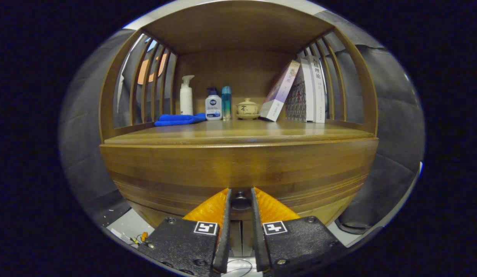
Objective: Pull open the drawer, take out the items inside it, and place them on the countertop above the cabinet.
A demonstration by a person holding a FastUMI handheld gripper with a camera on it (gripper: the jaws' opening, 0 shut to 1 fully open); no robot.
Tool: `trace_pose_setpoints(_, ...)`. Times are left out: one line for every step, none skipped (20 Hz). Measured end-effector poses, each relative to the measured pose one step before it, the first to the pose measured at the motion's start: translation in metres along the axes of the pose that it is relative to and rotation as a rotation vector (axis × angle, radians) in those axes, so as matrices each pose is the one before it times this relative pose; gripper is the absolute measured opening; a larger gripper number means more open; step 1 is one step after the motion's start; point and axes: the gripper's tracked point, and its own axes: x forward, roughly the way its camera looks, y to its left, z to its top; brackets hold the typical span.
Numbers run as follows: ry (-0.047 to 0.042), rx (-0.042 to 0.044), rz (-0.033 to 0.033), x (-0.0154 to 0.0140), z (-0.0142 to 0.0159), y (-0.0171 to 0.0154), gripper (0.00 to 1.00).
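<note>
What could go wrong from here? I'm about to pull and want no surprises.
1. The gripper has its fingers either side of the small round drawer knob; whether they press on it is unclear, so they may slip off when pulled.
2. A sharp tug could shake the cabinet: the leaning book and the lidded cup on the countertop might tip or shift.

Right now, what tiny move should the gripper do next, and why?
Probably pull straight back. The gripper has its fingers on either side of the drawer knob, and the drawer front looks closed, flush under the countertop, so nothing inside can be reached yet.
</note>
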Motion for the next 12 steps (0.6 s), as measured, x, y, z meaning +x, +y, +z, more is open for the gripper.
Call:
trace_pose_setpoints(0.00041,0.00690,-0.00078,0.00116,-0.00146,0.00109,0.30)
trace_pose_setpoints(0.00641,0.00593,0.00292,-0.00191,0.00042,0.00063,0.27)
trace_pose_setpoints(0.00436,0.00788,0.00381,0.00078,-0.00066,0.00000,0.26)
trace_pose_setpoints(0.00333,0.00004,0.00391,-0.00042,0.00068,-0.00025,0.25)
trace_pose_setpoints(0.00220,-0.00623,0.00287,0.00054,-0.00083,-0.00047,0.24)
trace_pose_setpoints(0.00139,-0.00323,0.00118,-0.00064,-0.00001,-0.00050,0.23)
trace_pose_setpoints(0.00104,0.00044,-0.00101,-0.00080,-0.00013,-0.00075,0.23)
trace_pose_setpoints(-0.00071,0.00120,-0.00392,-0.00160,0.00014,-0.00104,0.23)
trace_pose_setpoints(-0.00012,0.00026,-0.00306,-0.00445,-0.00169,-0.00014,0.23)
trace_pose_setpoints(0.00071,-0.00011,-0.00070,-0.00472,-0.00092,-0.00028,0.23)
trace_pose_setpoints(0.00210,-0.00143,0.00224,-0.00552,-0.00211,0.00024,0.23)
trace_pose_setpoints(0.00330,0.00415,0.00503,-0.00553,-0.00136,-0.00024,0.23)
